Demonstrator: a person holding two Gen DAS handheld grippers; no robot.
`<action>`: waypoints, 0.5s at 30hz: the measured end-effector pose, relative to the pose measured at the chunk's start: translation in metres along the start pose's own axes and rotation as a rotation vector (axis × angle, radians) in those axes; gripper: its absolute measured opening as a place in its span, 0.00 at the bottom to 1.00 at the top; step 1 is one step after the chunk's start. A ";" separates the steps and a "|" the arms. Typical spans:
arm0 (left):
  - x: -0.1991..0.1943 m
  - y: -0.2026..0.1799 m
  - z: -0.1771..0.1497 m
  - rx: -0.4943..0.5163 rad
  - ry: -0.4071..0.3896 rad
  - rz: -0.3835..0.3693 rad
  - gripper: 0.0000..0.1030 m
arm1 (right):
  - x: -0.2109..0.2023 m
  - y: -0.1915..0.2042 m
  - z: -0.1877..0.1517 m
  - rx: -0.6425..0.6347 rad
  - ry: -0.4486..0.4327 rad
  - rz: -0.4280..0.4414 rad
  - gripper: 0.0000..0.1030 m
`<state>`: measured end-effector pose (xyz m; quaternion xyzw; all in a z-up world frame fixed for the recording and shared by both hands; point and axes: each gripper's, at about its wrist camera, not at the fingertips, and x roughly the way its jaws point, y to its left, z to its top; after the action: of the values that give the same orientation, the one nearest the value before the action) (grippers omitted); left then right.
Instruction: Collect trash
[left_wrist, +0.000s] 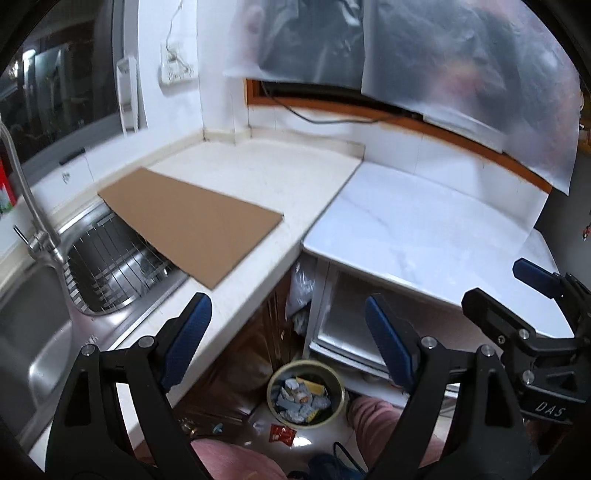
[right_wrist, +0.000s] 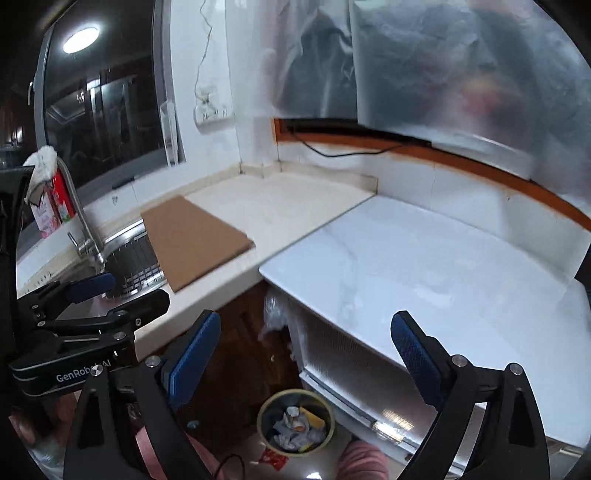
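Both grippers held above the counter corner, viewed down toward the floor. Your left gripper (left_wrist: 288, 339) has its jaws spread wide and holds nothing; your right gripper (right_wrist: 306, 354) is likewise spread and empty. The bin (left_wrist: 306, 393) stands on the floor below the gap between the beige counter (left_wrist: 258, 177) and the white table (left_wrist: 424, 225), and it is already filled with crumpled paper and wrappers. One piece of trash lies outside it: a red wrapper (left_wrist: 281, 432) on the floor, just beside the bin's near rim; the right view shows it too. Smaller scraps near it are too blurred to identify. On the counter, only a cardboard sheet (left_wrist: 192, 221) remains, partly overhanging the sink (left_wrist: 55, 295); whether it counts as trash cannot be told. Judged from this, collection is nearly complete: the surfaces are cleared, and what is left for you is the red wrapper, and possibly the floor scraps.
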<state>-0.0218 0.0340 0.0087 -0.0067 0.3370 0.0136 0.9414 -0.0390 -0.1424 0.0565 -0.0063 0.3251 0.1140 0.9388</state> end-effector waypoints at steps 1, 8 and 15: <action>-0.005 -0.001 0.004 0.001 -0.012 0.006 0.81 | -0.005 0.000 0.005 0.008 -0.006 0.002 0.92; -0.024 -0.003 0.020 0.000 -0.050 -0.002 0.81 | -0.023 -0.002 0.020 0.025 -0.043 0.033 0.93; -0.030 -0.008 0.025 0.011 -0.062 -0.001 0.81 | -0.026 -0.004 0.023 0.039 -0.049 0.037 0.93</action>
<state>-0.0292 0.0255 0.0470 -0.0014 0.3078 0.0115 0.9514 -0.0442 -0.1497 0.0900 0.0206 0.3042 0.1249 0.9441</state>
